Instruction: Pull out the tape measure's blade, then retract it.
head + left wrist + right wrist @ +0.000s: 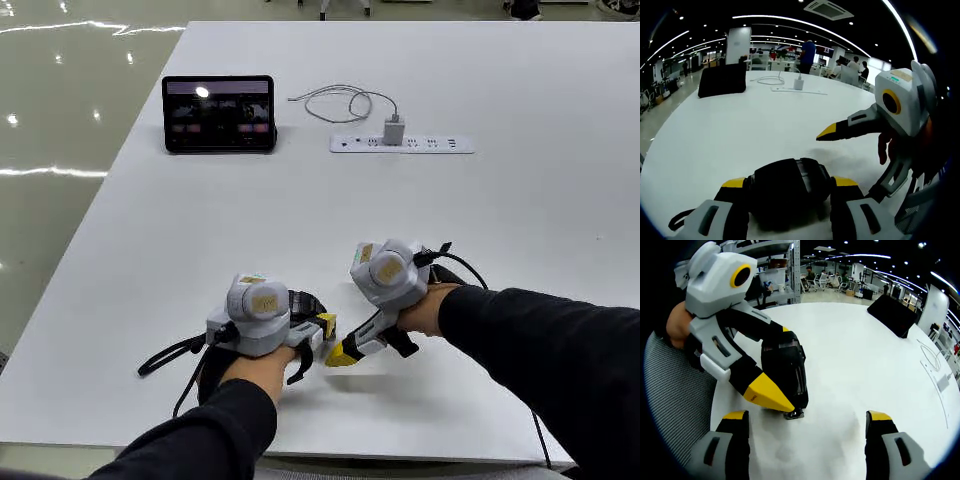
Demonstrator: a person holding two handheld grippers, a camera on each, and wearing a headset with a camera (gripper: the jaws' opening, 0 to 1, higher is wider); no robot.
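Note:
A black tape measure (790, 192) sits on the white table (480, 210) with my left gripper (790, 181) shut on its body, one yellow-tipped jaw on each side. In the head view the left gripper (322, 325) is near the table's front edge, with the tape measure (305, 303) in its jaws. My right gripper (807, 416) stands open just in front of the tape measure (785, 367), nothing between its jaws. The small blade hook (795, 414) shows at the case's lower end, with the blade inside. The right gripper (340, 357) points left toward the left one.
A dark tablet (219, 112) stands at the back left. A white power strip (400, 144) with a charger and a coiled white cable (340, 100) lies behind the middle. The table's front edge (400, 455) is close. People stand far off (807, 52).

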